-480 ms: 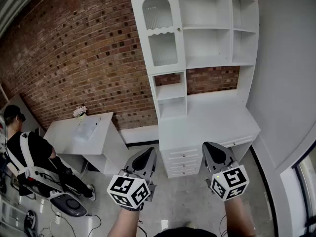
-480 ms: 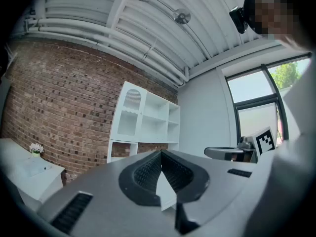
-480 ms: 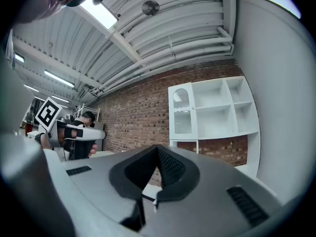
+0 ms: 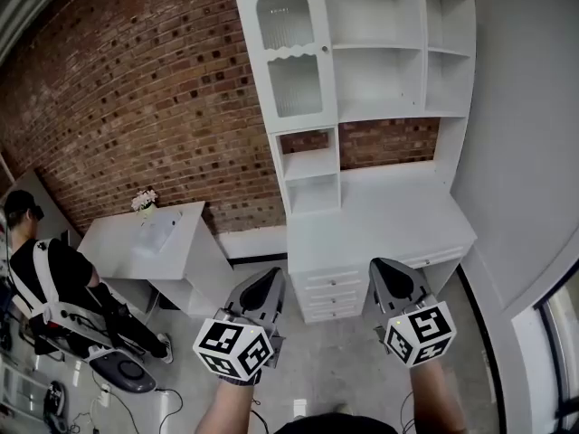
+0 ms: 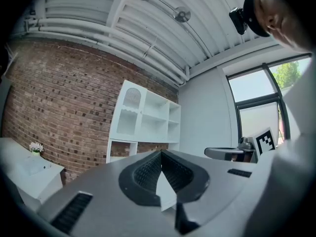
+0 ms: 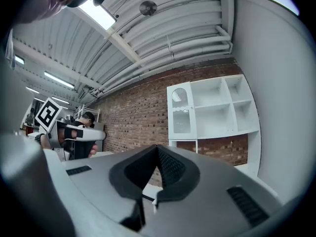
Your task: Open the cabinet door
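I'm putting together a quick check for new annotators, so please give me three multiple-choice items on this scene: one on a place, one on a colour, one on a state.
1. Where on the cabinet is the glass door?
A. upper left
B. lower right
C. below the desk top

2. What colour is the cabinet?
A. black
B. white
C. blue

3. How does the glass door stand?
A. swung wide open
B. taken off
C. shut

Answers:
1 A, the door fills the top left compartment in the head view.
2 B, all of the cabinet is white against the red-brown brick wall.
3 C, the door lies flush in its frame.
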